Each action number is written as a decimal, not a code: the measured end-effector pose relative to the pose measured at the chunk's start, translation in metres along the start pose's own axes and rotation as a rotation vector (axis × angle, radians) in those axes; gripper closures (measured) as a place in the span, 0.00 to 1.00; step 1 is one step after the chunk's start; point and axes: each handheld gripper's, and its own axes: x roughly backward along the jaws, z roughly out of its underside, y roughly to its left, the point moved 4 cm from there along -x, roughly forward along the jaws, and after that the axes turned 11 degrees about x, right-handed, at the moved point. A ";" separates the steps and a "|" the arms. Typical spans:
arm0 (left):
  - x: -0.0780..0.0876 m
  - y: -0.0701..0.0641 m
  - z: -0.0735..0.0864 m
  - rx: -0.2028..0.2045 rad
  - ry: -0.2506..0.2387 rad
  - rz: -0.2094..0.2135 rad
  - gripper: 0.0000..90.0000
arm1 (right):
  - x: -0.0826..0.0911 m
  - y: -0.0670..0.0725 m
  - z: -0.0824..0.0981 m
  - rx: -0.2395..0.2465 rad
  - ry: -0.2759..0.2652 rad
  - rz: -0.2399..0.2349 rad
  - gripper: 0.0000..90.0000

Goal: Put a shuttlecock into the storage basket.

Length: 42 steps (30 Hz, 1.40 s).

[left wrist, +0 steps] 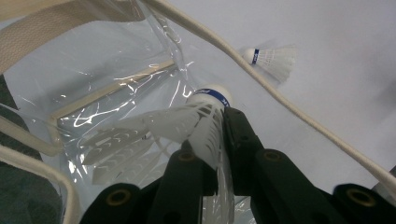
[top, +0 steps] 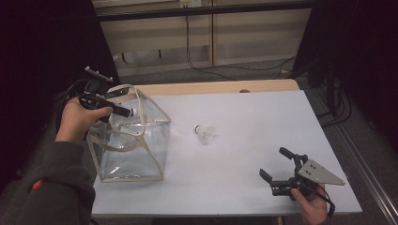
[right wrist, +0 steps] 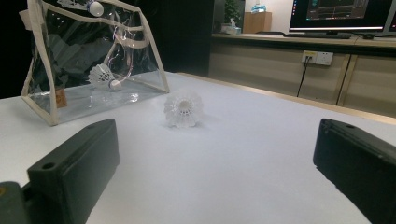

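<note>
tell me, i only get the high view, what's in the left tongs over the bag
Observer: The left tongs are shut on a shuttlecock, pinching its feather skirt, cork end pointing into the bag.
Operator: anything in the bag already
Observer: Yes, the right gripper view shows one shuttle lying inside on the bag's floor.
Operator: which way does the loose one face
Observer: The loose shuttle lies on the table with its open skirt facing the open right tongs.
</note>
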 end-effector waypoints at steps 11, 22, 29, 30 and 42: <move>-0.004 0.001 0.001 0.002 0.005 -0.002 0.95 | 0.000 0.000 0.000 0.001 -0.004 -0.001 0.00; -0.007 0.002 0.003 0.000 0.013 -0.005 0.95 | 0.000 0.000 0.000 0.002 -0.003 -0.001 0.00; -0.010 0.003 0.004 0.006 0.013 -0.004 0.95 | 0.000 0.000 0.000 0.001 -0.002 -0.001 0.00; -0.010 0.002 0.004 0.009 0.013 -0.003 0.95 | 0.000 0.000 0.000 0.000 -0.003 -0.001 0.00; -0.014 0.004 0.007 0.011 0.021 -0.004 0.94 | 0.000 -0.001 0.000 0.005 -0.003 -0.001 0.00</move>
